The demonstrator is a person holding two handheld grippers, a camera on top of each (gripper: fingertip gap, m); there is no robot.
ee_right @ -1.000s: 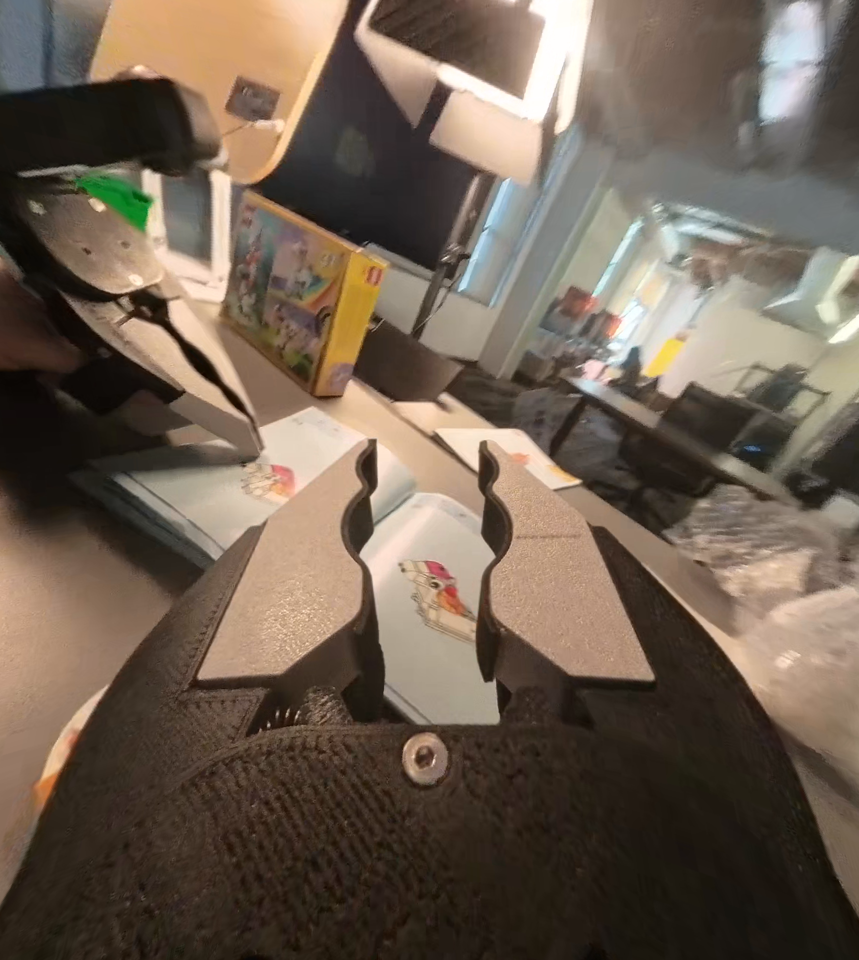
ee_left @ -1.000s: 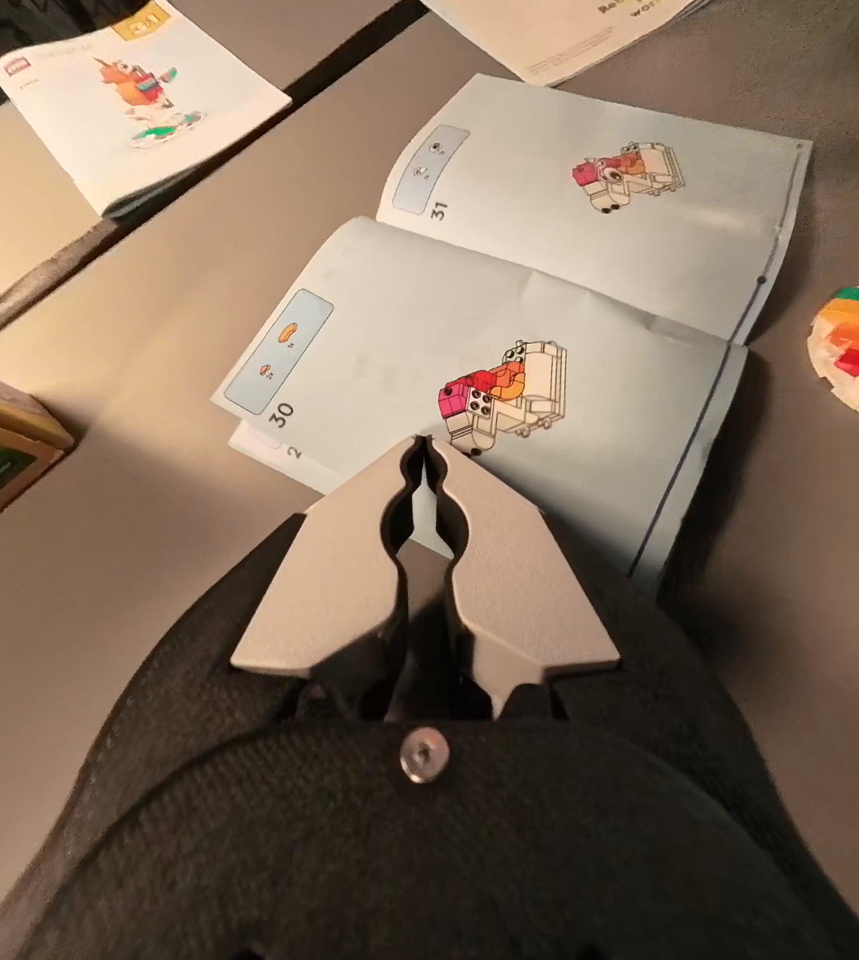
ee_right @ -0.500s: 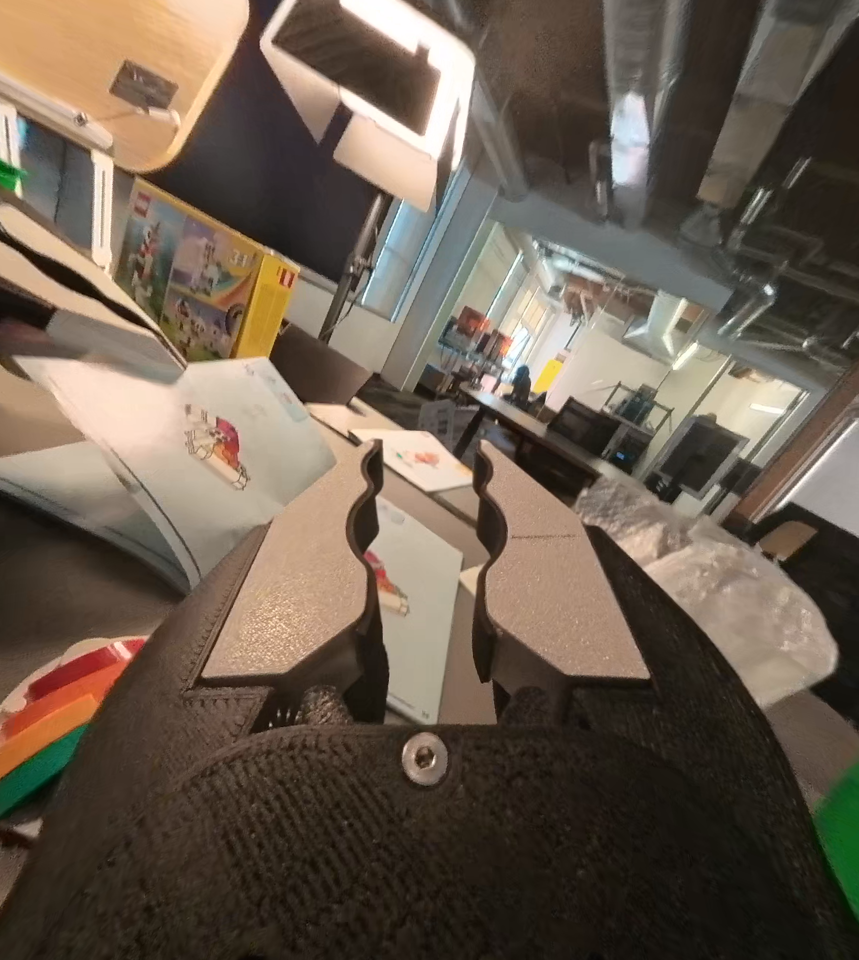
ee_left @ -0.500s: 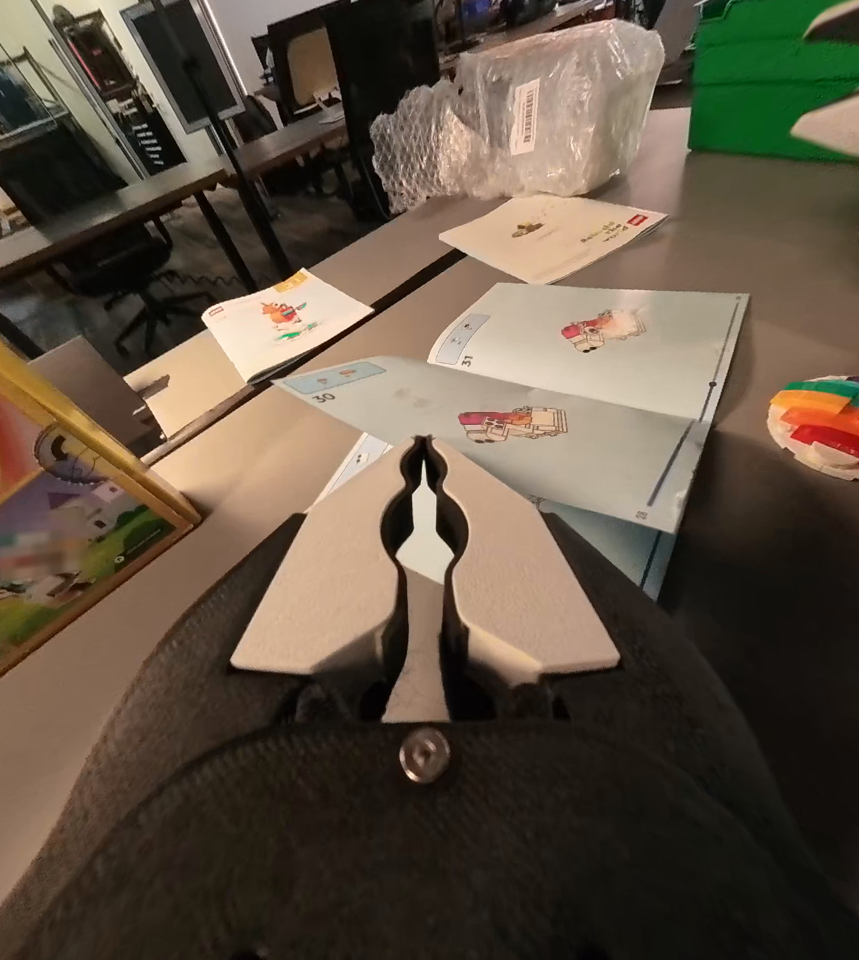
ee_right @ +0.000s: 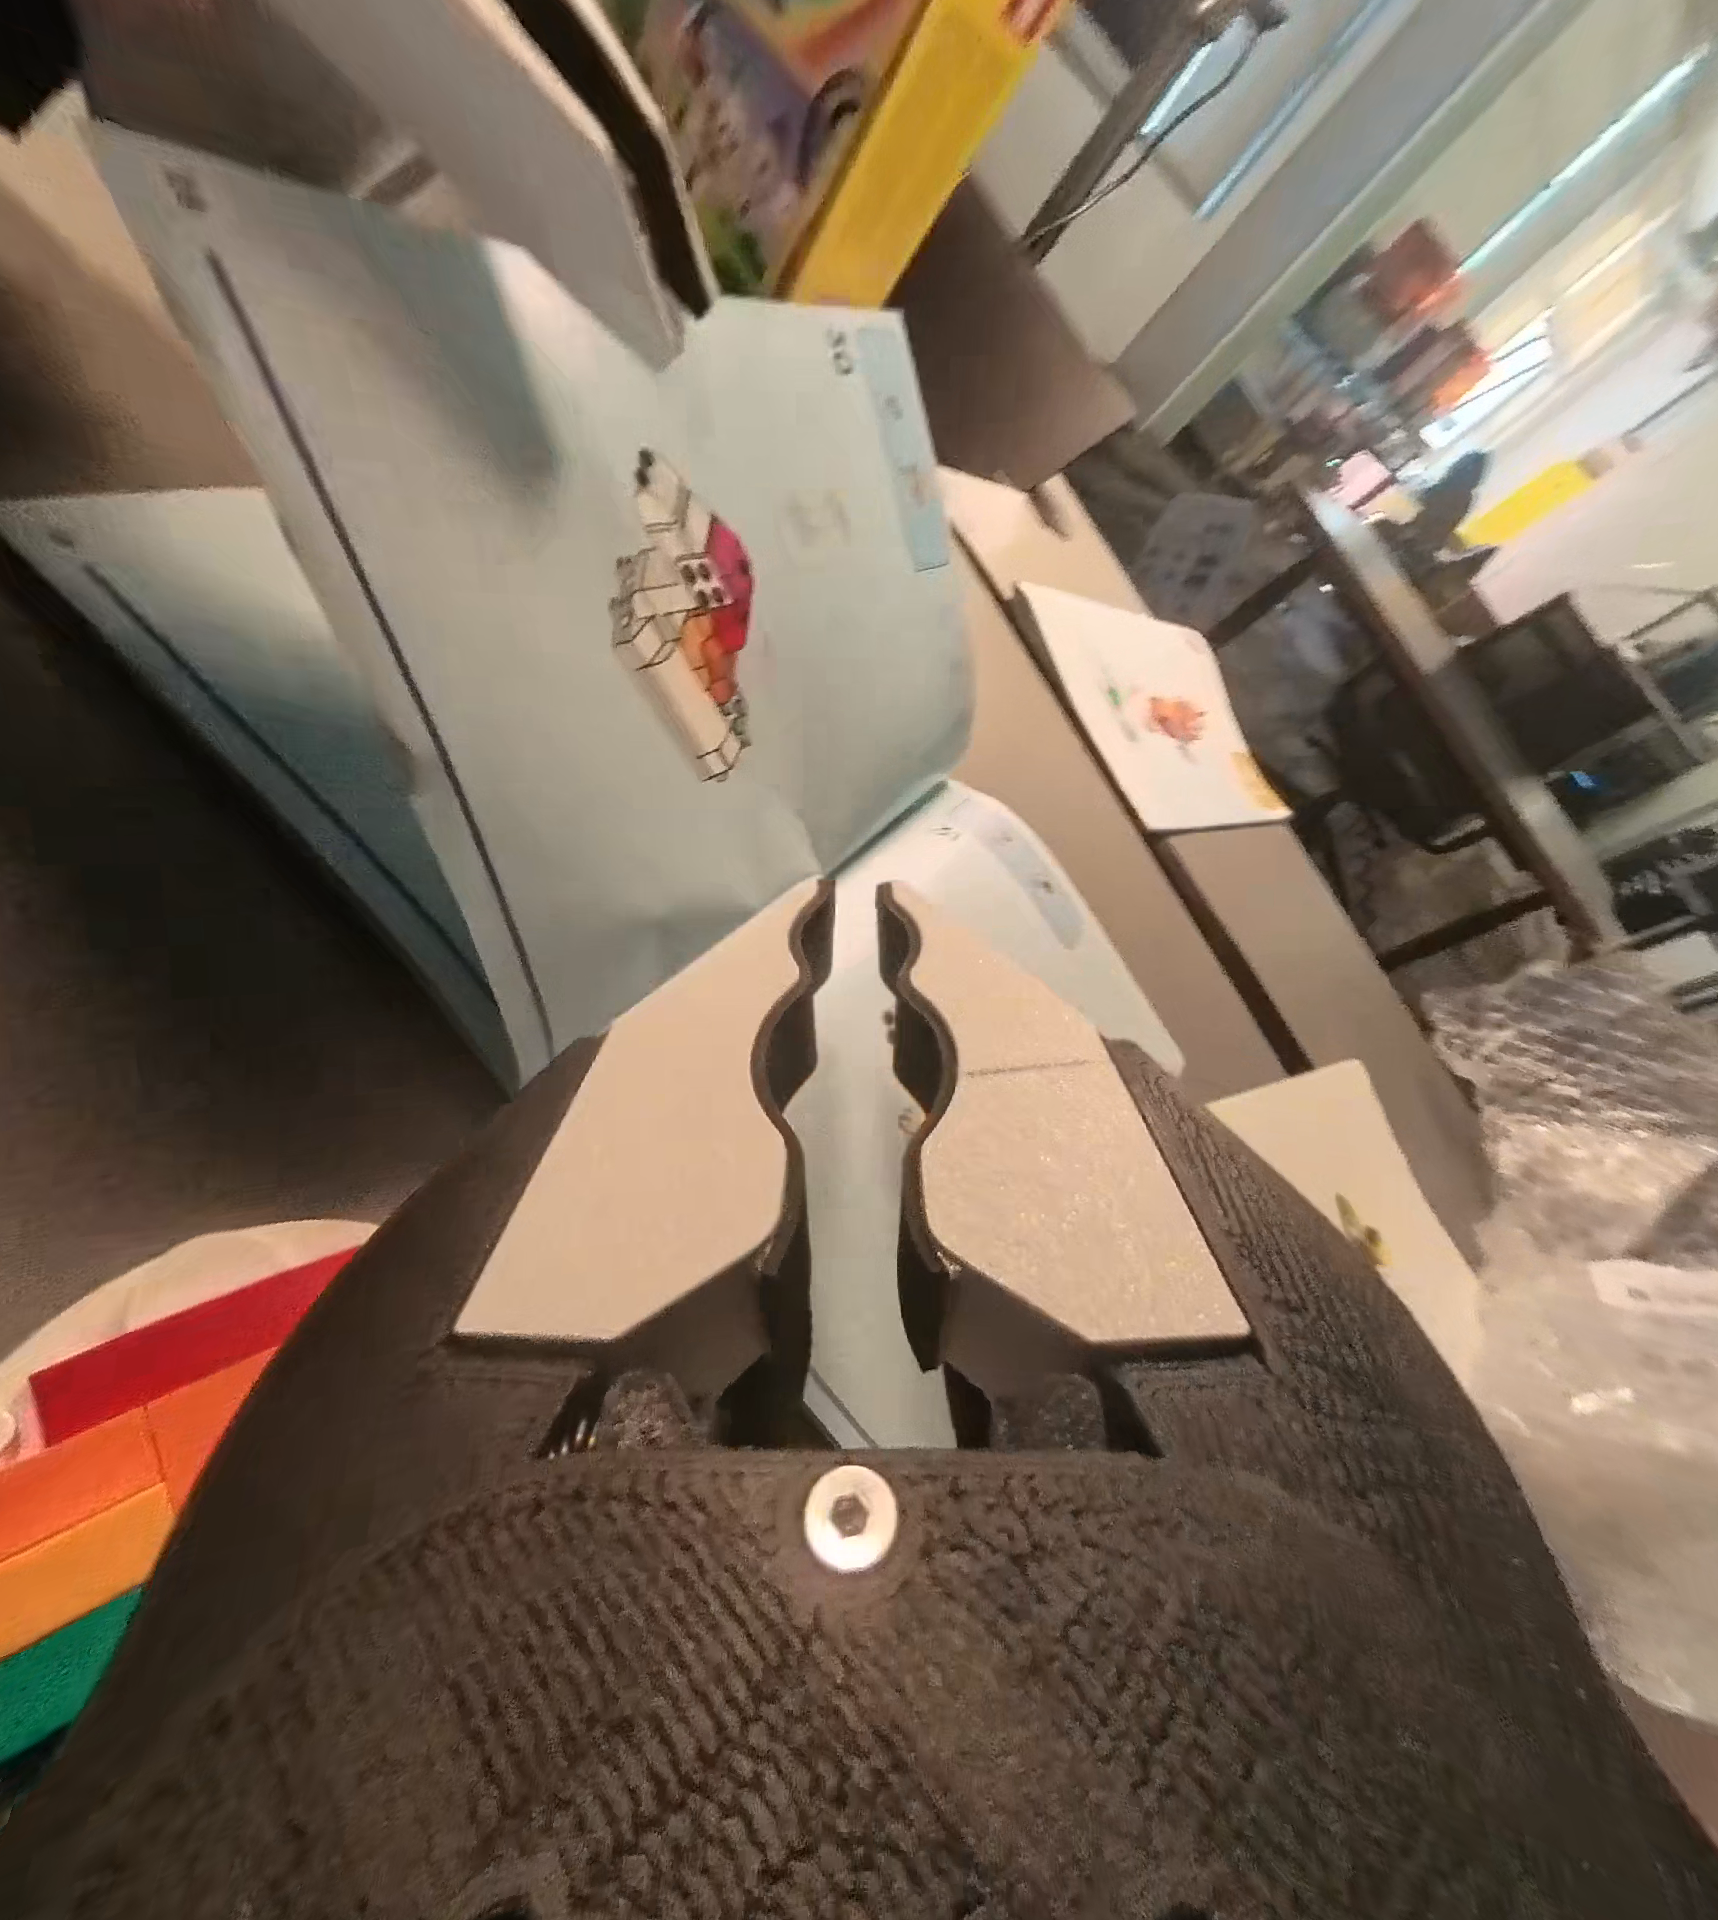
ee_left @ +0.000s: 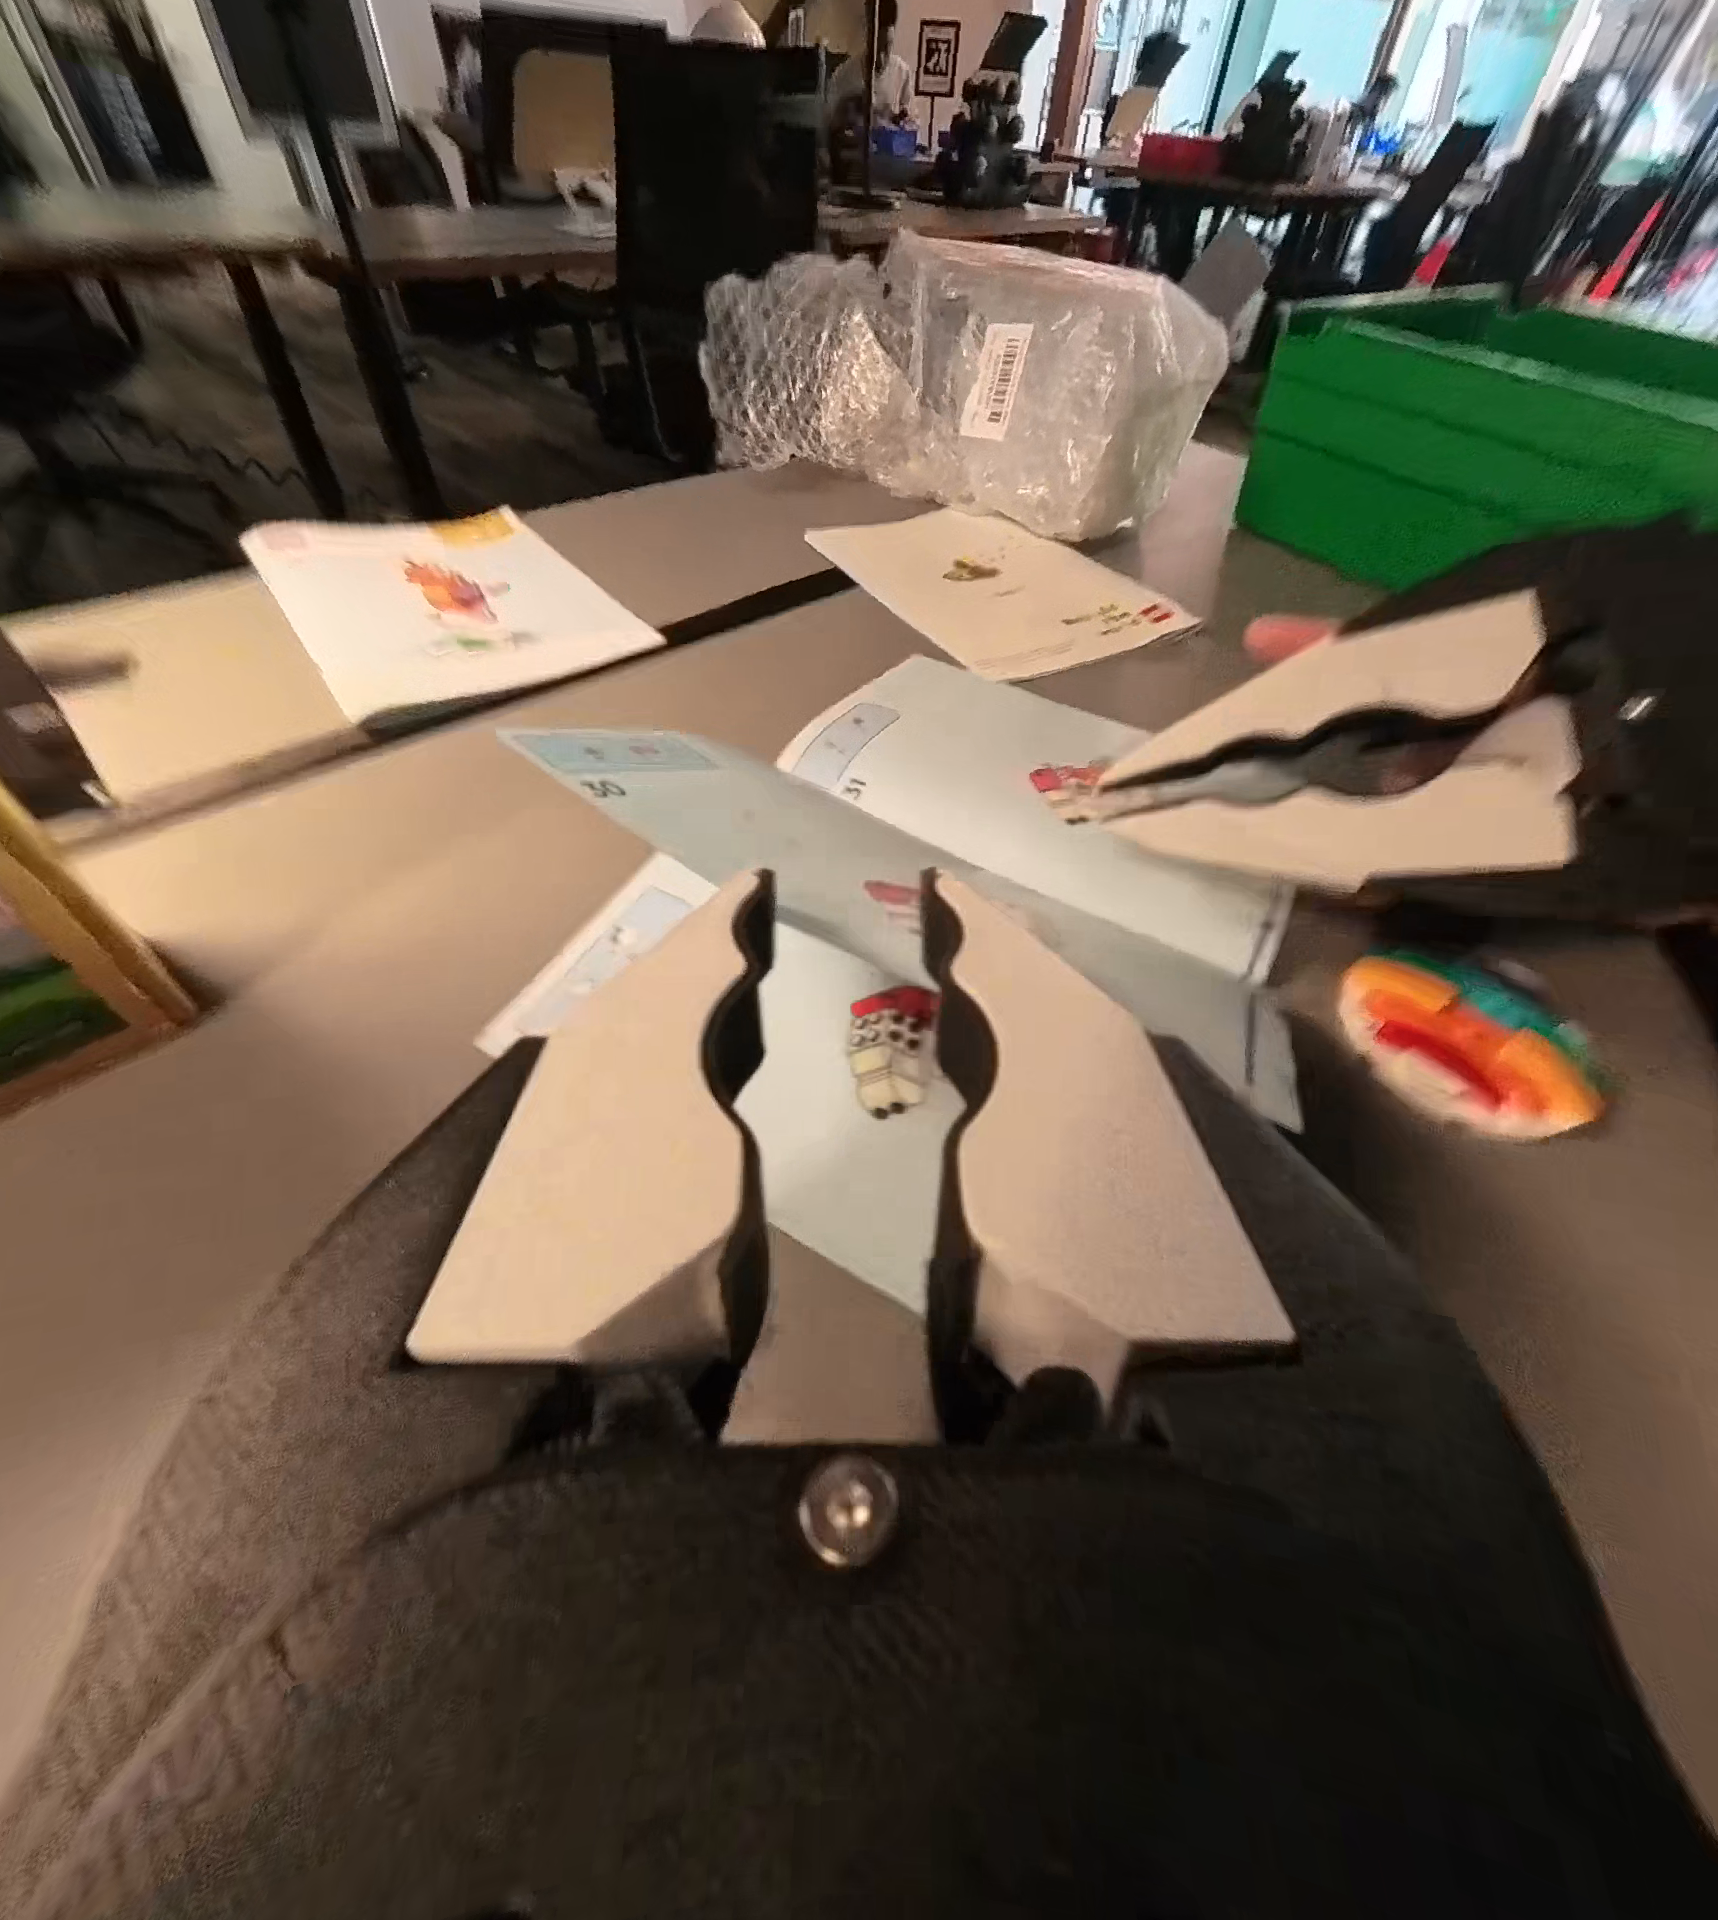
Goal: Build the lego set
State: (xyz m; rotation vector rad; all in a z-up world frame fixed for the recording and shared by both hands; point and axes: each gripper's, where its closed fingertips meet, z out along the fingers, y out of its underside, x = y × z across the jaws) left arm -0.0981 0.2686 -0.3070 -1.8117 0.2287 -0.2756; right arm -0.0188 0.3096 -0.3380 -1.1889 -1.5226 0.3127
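The left tool (ee_left: 847,883) was spread wide and empty, low over the grey surface (ee_left: 294,1039). Dead ahead at twelve o'clock lay the pale blue paper instruction booklet (ee_left: 813,1164), open, with one raised page (ee_left: 938,862) standing off it. That page's long axis ran roughly from ten o'clock to three o'clock across the left tool's line.

The right tool (ee_left: 1104,800) reached in from two o'clock, its fingers nearly pressed together. Through the motion blur it seemed to be pinching the raised page's edge, so it was the nearer one for finishing the turn.

In the right wrist view the right tool (ee_right: 853,888) had that page (ee_right: 626,644) rising at twelve o'clock, showing a white, pink and orange model drawing.

The round white Lego disc topped with red, orange and green rainbow bricks (ee_right: 55,1455) sat on the surface at eight o'clock, just beside the booklet.
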